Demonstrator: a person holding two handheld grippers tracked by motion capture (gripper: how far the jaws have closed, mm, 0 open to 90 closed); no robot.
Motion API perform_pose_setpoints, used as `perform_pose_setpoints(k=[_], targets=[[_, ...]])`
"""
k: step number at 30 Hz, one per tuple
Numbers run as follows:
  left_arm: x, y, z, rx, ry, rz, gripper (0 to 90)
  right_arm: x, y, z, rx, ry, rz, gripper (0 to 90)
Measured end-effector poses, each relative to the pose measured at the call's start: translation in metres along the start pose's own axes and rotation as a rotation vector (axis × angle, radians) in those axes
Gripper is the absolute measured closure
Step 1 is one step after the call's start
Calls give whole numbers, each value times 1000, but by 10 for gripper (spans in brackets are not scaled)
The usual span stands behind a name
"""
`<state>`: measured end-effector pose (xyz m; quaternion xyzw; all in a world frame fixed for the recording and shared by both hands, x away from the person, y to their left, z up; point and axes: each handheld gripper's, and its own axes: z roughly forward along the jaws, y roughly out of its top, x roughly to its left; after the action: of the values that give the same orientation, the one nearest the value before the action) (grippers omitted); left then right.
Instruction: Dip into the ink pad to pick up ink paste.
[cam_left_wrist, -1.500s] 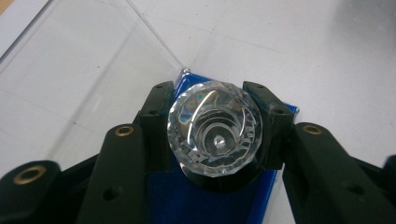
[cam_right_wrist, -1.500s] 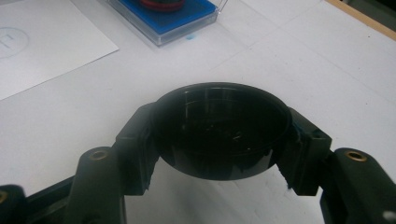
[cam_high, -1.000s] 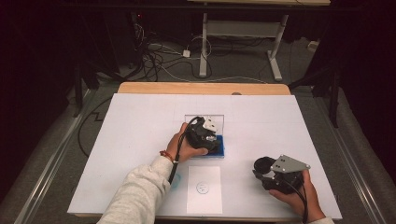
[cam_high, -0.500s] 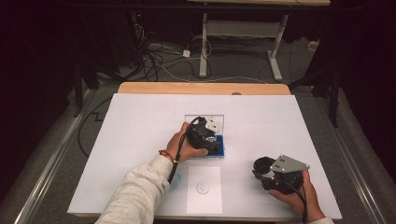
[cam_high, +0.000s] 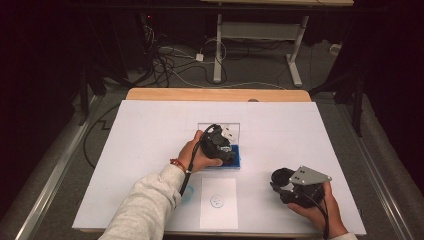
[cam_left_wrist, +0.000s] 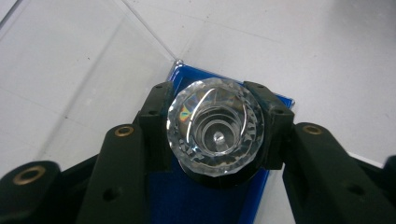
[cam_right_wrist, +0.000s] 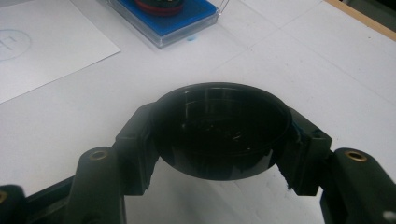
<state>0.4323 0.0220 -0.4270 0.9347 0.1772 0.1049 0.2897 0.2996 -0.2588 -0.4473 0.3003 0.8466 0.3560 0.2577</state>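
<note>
A white sheet covers the surface (cam_high: 150, 150), with a dark floor and tangled cables beyond its far wooden edge. In the high view, the left hand-held gripper (cam_high: 222, 149) sits over a clear case with a blue insert (cam_high: 235, 159) at mid-surface, while the right hand-held gripper (cam_high: 284, 181) rests near the front right corner, well apart. A white paper with a printed circle (cam_high: 218, 202) lies between them, nearer the front edge.

The left gripper view shows the jaws pinching a faceted glass lens (cam_left_wrist: 215, 133), round and glittering, just above the blue insert (cam_left_wrist: 196, 196). To seat or lift it well, I would keep it level and the grip gentle.

In the right gripper view the jaws clamp a round black cap (cam_right_wrist: 219, 135), smooth and matte.
</note>
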Motion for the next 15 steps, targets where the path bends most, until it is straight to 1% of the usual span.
perform_pose_setpoints(k=[7,13,15], targets=[[-1,0,0,2,10,8,546,0,0,0,-6,6,1,388],[-1,0,1,-4,8,0,546,1,1,-1,-7,5,1,387],[-3,-1,2,-11,18,3,546,1,1,-1,-7,7,-1,387]])
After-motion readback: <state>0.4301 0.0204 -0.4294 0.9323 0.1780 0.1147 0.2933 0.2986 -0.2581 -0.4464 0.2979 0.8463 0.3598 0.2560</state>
